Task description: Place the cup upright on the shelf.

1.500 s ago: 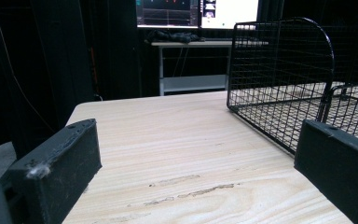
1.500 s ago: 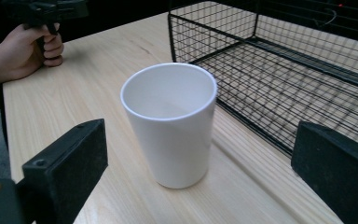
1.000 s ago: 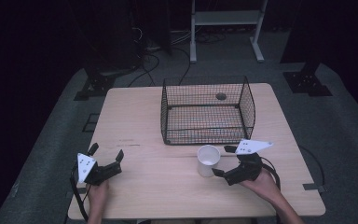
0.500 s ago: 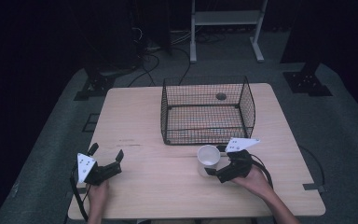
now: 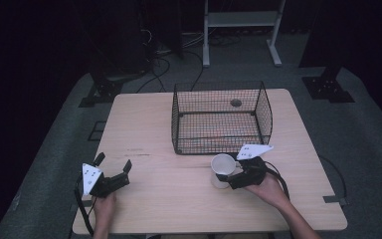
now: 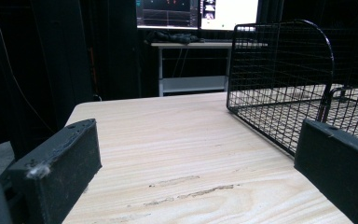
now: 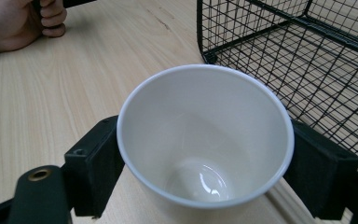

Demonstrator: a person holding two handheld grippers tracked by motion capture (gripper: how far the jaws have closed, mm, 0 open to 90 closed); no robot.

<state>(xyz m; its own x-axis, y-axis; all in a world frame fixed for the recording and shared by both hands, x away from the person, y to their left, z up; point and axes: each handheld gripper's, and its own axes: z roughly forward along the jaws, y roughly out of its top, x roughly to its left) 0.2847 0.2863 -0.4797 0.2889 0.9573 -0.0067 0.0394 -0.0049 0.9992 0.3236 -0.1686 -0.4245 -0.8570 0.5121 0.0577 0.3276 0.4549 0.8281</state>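
Observation:
A white cup stands upright and empty on the wooden table, just in front of the wire basket. My right gripper reaches in from the right, with one jaw on each side of the cup. The right gripper view looks down into the cup, and both black jaws of my right gripper press against its wall. Near the table's front left, my left gripper is held in a hand, open and holding nothing. My left gripper shows bare wood between its jaws.
A black wire basket stands at the middle back of the table, a small dark round thing on its floor. The basket lies ahead and right of the left gripper and close beside the cup. A white stand is behind the table.
My right gripper has moved left to the cup and its jaws now flank it. The cup and the left gripper have stayed put.

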